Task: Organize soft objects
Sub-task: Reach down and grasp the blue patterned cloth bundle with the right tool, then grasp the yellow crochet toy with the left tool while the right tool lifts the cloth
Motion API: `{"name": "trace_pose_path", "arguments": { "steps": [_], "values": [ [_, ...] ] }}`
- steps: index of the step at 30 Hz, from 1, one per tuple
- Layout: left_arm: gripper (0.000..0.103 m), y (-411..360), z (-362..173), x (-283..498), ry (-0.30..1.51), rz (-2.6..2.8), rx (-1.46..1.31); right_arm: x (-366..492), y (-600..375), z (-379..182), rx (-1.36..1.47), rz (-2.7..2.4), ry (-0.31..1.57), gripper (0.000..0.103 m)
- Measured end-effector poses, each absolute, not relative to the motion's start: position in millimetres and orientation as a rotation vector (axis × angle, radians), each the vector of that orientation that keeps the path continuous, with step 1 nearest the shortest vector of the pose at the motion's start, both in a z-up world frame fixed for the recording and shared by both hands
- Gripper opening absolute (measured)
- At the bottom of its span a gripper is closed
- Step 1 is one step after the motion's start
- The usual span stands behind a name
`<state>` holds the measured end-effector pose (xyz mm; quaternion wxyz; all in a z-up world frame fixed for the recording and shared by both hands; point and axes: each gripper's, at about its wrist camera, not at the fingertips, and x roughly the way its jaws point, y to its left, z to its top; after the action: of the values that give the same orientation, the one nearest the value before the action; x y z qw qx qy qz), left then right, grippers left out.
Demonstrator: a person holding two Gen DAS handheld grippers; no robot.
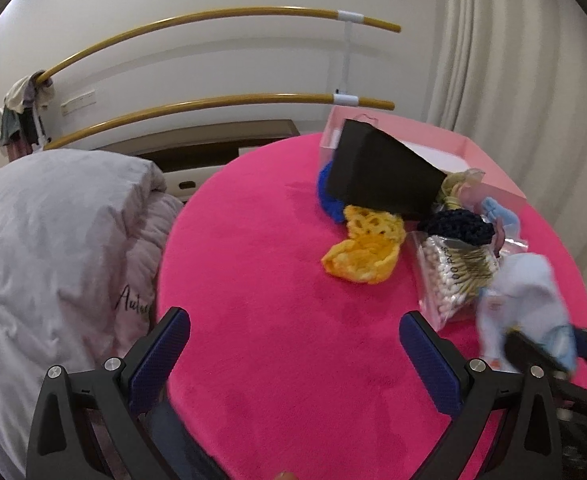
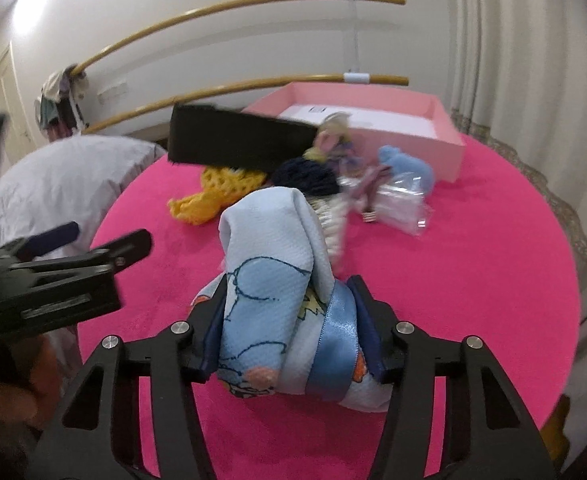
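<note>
My right gripper point(image 2: 287, 284) is shut on a rolled pale blue printed cloth point(image 2: 265, 236) tied with a blue satin ribbon, just above the round pink table point(image 2: 473, 260). In the left wrist view that cloth point(image 1: 521, 288) appears blurred at the right edge. My left gripper point(image 1: 295, 316) is open over bare pink tabletop, nothing between its fingers. Beyond lies a pile: a yellow crochet piece point(image 1: 363, 248), a blue crochet piece point(image 1: 327, 192), a navy crochet piece point(image 1: 459, 226), a flat black piece point(image 1: 381, 172) and a bag of cotton swabs point(image 1: 449, 276).
An open pink box point(image 2: 413, 148) stands at the table's far side, with a blond doll point(image 2: 333, 132), a light blue soft item point(image 2: 405, 168) and a clear plastic bag point(image 2: 397, 204) before it. White bedding point(image 1: 53, 240) lies left of the table. Curtains point(image 1: 513, 60) hang at right.
</note>
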<state>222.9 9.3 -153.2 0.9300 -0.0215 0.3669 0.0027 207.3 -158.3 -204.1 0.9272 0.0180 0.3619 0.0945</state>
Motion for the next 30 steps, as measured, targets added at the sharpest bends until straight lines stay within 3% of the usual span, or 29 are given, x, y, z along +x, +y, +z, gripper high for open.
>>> {"name": "trace_pose_path", "arguments": {
  "steps": [14, 17, 18, 20, 21, 25, 30],
  "values": [
    [0.100, -30, -174, 329, 0.793, 0.021, -0.015, 220, -201, -207, 0.119, 0.144, 0.737, 0.053],
    [0.072, -32, -185, 349, 0.854, -0.012, -0.047, 227, -205, -208, 0.134, 0.152, 0.748, 0.053],
    [0.057, -32, -189, 355, 0.880, -0.036, -0.065, 231, -207, -207, 0.141, 0.153, 0.751, 0.053],
    [0.050, -36, -192, 363, 0.895, -0.058, -0.069, 235, -209, -204, 0.150, 0.155, 0.754, 0.053],
    [0.040, -38, -192, 364, 0.898, -0.073, -0.065, 238, -211, -200, 0.157, 0.158, 0.755, 0.053],
    [0.027, -38, -190, 367, 0.920, -0.101, -0.072, 244, -216, -188, 0.167, 0.150, 0.752, 0.053],
    [0.024, -31, -190, 358, 0.973, -0.145, -0.085, 249, -221, -169, 0.175, 0.129, 0.746, 0.053]
  ]
}}
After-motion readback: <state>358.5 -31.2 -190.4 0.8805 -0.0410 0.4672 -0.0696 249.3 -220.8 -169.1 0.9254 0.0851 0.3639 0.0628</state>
